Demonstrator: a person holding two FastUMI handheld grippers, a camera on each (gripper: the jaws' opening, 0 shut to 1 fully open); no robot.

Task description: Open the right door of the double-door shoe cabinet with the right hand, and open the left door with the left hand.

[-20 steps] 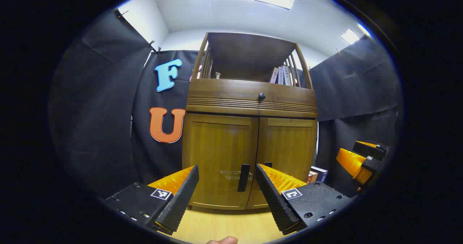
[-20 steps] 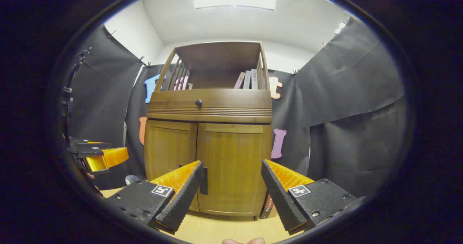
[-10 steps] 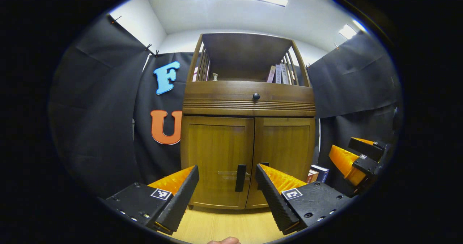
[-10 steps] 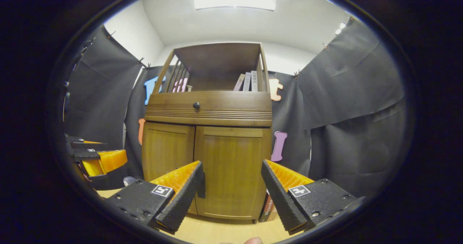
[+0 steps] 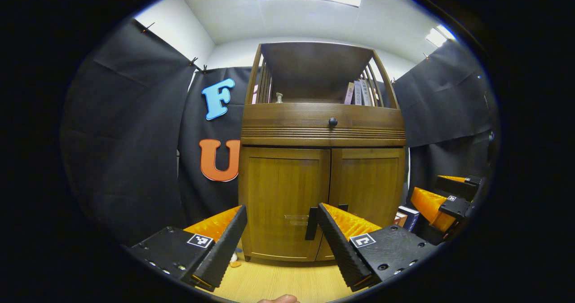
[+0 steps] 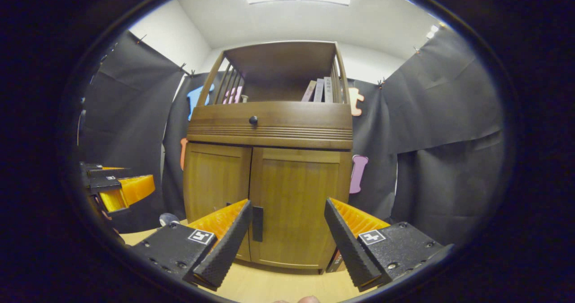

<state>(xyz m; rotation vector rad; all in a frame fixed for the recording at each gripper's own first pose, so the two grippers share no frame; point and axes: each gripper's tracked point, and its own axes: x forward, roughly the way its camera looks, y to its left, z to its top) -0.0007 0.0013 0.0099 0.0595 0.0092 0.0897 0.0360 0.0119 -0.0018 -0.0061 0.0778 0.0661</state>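
The cabinet [image 5: 322,195] stood ahead with its two doors, left door [image 5: 285,202] and right door [image 6: 296,208], both closed. Two grippers, left gripper [image 5: 282,242] and right gripper [image 6: 287,240], were spread, holding nothing. Three books [image 6: 320,90] stood on its shelf.

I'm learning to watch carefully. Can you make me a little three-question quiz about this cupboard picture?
1. True or false: both cabinet doors are shut.
2. What stands on the open top shelf, at its right end? A) books B) shoes C) a cup
3. Fill in: the right tool is ____, holding nothing.

Key
1. True: left door and right door are both closed.
2. A: books.
3. Open: right tool is short of the right door handle.
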